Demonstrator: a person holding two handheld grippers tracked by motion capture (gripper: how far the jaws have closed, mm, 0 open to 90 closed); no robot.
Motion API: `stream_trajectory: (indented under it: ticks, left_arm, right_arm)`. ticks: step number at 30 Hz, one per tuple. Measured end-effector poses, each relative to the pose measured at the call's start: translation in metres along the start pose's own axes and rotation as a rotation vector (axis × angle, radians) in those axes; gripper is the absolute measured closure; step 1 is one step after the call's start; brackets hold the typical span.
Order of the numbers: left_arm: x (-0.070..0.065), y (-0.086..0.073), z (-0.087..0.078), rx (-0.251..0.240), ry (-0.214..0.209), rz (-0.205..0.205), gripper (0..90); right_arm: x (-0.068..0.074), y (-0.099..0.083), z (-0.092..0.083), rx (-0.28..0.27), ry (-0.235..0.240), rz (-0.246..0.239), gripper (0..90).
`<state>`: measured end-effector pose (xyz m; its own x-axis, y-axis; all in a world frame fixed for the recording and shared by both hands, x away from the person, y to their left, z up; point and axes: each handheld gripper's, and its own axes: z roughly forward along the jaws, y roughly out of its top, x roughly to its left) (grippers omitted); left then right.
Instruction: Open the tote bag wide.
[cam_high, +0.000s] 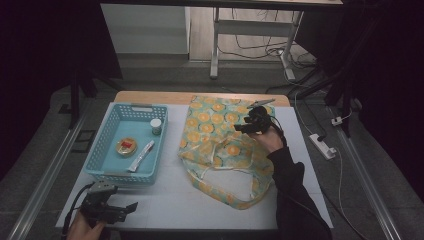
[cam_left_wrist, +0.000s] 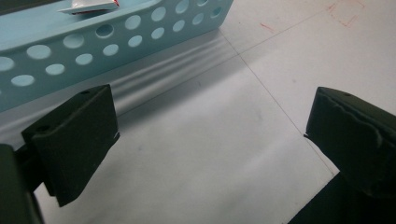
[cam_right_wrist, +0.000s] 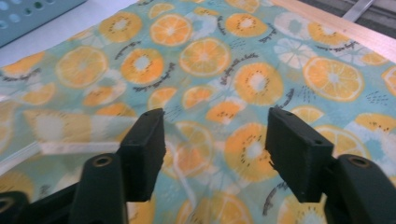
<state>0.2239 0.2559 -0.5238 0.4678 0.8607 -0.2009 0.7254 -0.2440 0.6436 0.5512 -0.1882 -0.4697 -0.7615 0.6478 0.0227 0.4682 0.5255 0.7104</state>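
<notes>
A cloth bag (cam_high: 220, 145) printed with orange slices lies flat on the white table, its handles toward the near edge. My right gripper (cam_high: 247, 127) hovers over the bag's far right part. In the right gripper view its jaws (cam_right_wrist: 215, 140) stand open just above the fabric (cam_right_wrist: 205, 60), with nothing between them. My left gripper (cam_high: 131, 206) rests at the near left corner of the table, in front of a light blue basket (cam_high: 122, 176). Its jaws (cam_left_wrist: 210, 140) are open over bare tabletop, with the basket's wall (cam_left_wrist: 93, 51) just beyond.
In the basket lie a small white-lidded jar (cam_high: 156, 126), a round tin (cam_high: 126, 146) and a white tube (cam_high: 141, 156). The table's wooden far edge (cam_high: 150, 96) runs behind the bag. A power strip (cam_high: 322, 146) and cables lie on the floor at the right.
</notes>
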Motion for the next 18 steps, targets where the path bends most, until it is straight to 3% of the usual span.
stream_trajectory:
  ticks: [7, 10, 14, 16, 18]
  left_arm:
    - [-0.001, 0.000, 0.000, -0.001, 0.003, 0.000, 2.5]
    - [0.000, 0.000, 0.000, -0.001, 0.002, -0.001, 2.5]
    - [0.000, 0.000, 0.000, -0.001, 0.001, 0.001, 2.5]
    - [0.000, 0.000, 0.000, -0.001, 0.002, -0.001, 2.5]
    - [-0.001, 0.000, 0.000, -0.001, 0.003, -0.001, 2.5]
  right_arm:
    - [0.009, -0.004, -0.011, 0.009, 0.025, -0.031, 24.3]
    - [0.016, -0.006, -0.021, -0.006, 0.034, -0.037, 14.7]
    - [0.026, -0.008, -0.032, -0.033, 0.015, -0.057, 4.4]
    - [0.029, -0.009, -0.035, -0.040, 0.014, -0.062, 3.0]
    - [0.038, -0.012, -0.041, -0.038, 0.046, -0.072, 2.6]
